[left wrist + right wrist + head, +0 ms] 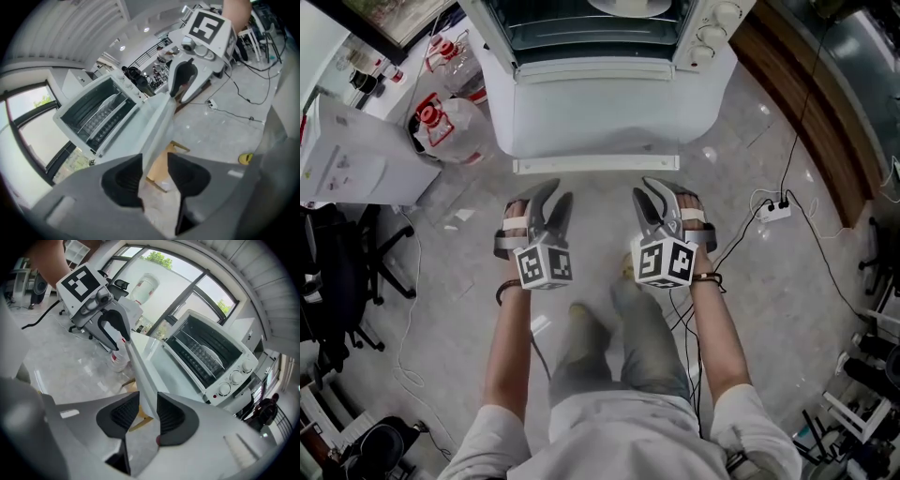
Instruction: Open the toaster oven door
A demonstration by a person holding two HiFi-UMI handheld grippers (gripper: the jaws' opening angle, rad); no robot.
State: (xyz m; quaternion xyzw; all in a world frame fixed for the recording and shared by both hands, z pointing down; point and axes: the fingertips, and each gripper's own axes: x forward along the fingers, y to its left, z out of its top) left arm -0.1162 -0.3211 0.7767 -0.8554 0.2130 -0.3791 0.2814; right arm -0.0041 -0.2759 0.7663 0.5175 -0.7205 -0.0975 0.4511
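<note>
The toaster oven (pixel 591 28) stands on the floor ahead of the person. Its white door (pixel 600 108) is dropped flat towards them, with the handle (pixel 595 165) along the near edge.

From above, the cavity is only a dark slot. The two gripper views look straight in and show a wire rack (pixel 201 352); what lies on it I cannot make out. They also show a pale wooden frame (pixel 161 171) under the door, which the head view hides.

Two clear plastic jugs (pixel 450 127) with red labels sit left of the oven. I cannot tell what is in them.

The left gripper (pixel 560 192) has its tongs spread, and so does the right gripper (pixel 643 189), more narrowly. In each gripper view the door's edge runs into the gap. The head view shows both sets of tips just short of the handle, with floor between.

A white power strip (pixel 775 211) lies to the right.
</note>
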